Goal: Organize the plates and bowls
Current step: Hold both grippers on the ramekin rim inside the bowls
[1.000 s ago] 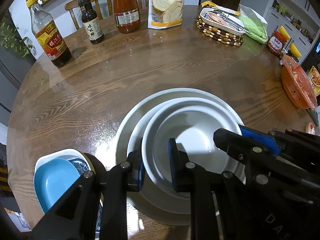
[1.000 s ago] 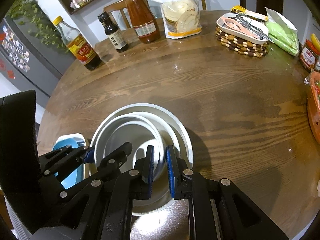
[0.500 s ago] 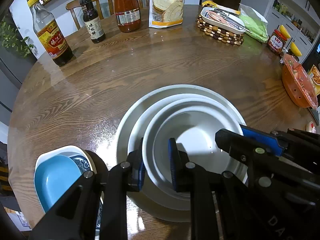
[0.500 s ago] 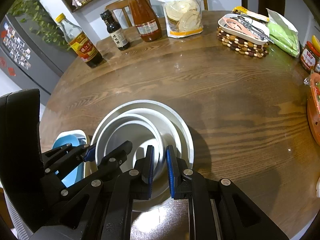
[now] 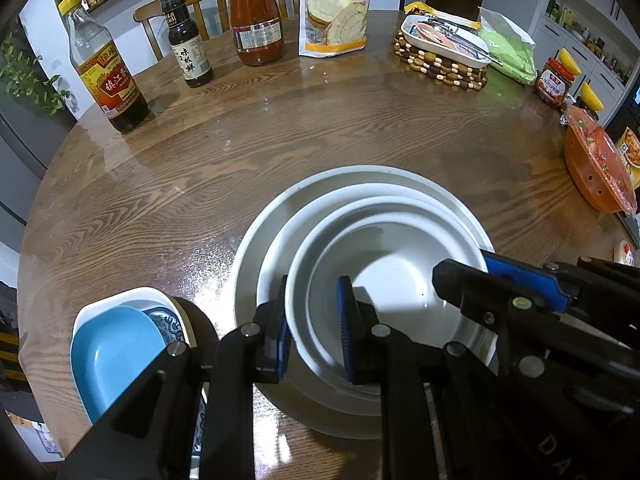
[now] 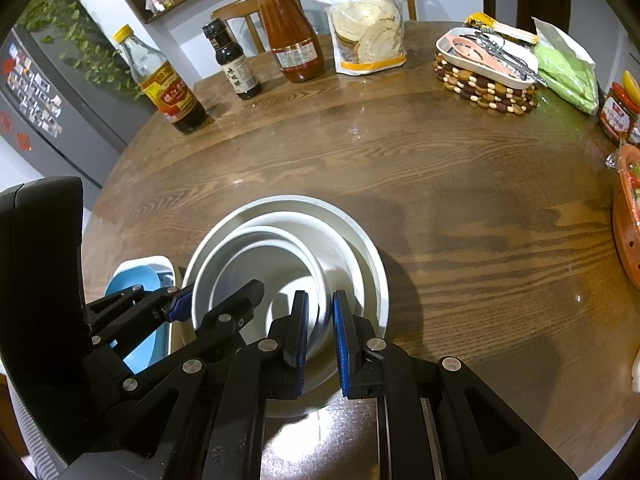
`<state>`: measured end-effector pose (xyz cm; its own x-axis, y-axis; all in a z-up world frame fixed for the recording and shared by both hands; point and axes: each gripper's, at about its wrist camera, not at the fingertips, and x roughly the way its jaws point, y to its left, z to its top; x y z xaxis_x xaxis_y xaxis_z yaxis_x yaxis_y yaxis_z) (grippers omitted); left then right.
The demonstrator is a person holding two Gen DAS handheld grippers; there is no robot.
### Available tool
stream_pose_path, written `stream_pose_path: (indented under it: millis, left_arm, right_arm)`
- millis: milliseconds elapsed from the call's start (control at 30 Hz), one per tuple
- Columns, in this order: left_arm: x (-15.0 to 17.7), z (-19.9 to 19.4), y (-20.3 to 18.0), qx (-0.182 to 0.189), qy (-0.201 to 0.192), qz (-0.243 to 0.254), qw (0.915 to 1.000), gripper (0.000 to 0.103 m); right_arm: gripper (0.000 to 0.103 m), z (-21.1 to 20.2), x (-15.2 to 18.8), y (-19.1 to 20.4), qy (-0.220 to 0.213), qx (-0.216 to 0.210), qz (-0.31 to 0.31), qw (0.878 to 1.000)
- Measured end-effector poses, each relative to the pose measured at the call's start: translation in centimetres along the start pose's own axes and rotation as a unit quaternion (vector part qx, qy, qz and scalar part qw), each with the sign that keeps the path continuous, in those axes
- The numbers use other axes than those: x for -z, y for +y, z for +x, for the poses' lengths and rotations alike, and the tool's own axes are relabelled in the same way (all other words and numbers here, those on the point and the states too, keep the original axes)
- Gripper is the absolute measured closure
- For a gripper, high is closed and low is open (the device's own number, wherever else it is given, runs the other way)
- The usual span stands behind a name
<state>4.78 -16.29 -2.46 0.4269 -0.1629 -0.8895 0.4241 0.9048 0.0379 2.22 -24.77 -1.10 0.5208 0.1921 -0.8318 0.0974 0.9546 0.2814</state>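
A stack of white dishes sits on the round wooden table: a large plate (image 5: 256, 264) under a mid plate (image 5: 280, 248), with a white bowl (image 5: 392, 276) on top. The stack also shows in the right wrist view (image 6: 360, 248). My left gripper (image 5: 312, 320) is shut on the bowl's left rim, one finger inside, one outside. My right gripper (image 6: 320, 332) is shut on the bowl's right rim (image 6: 320, 276). The right gripper's blue pad (image 5: 520, 276) shows in the left wrist view.
A blue dish (image 5: 112, 352) lies in a white dish beside a patterned bowl (image 5: 168, 324) at the near left edge. Bottles (image 5: 108, 68), a flour bag (image 5: 336, 8) and a tray on a beaded mat (image 5: 440, 52) stand at the back. An orange container (image 5: 596, 168) is at the right.
Both grippers and the bowl have drawn slightly back toward the near table edge; the far objects look a little farther. Grips are unchanged.
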Motion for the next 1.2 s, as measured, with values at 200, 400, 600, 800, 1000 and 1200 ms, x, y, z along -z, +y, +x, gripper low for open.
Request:
stream_pose_path:
  millis: [200,400,600,800,1000,1200]
  left_arm:
    - [0.05,-0.04,0.03,0.000,0.000,0.001,1.0000,0.085]
    - [0.08,-0.08,0.11,0.001,-0.001,0.001,1.0000,0.085]
    - [0.10,-0.11,0.16,0.001,-0.001,0.001,1.0000,0.084]
    - [0.16,-0.21,0.31,0.002,0.000,0.001,1.0000,0.081]
    - [0.22,-0.21,0.22,0.002,-0.001,0.003,1.0000,0.081]
    - [0.20,-0.20,0.19,0.001,0.000,0.002,1.0000,0.081]
  right_arm:
    - [0.088,-0.03,0.04,0.04,0.000,0.000,-0.001,1.000]
    - [0.088,-0.05,0.06,0.09,0.000,0.000,-0.001,1.000]
    - [0.088,-0.09,0.22,0.14,0.000,0.000,-0.001,1.000]
    - [0.088,-0.12,0.29,0.24,0.003,0.000,-0.002,1.000]
    - [0.088,-0.13,0.30,0.33,0.003,0.002,-0.003,1.000]
    - [0.088,-0.12,0.22,0.32,0.004,0.002,-0.005,1.000]
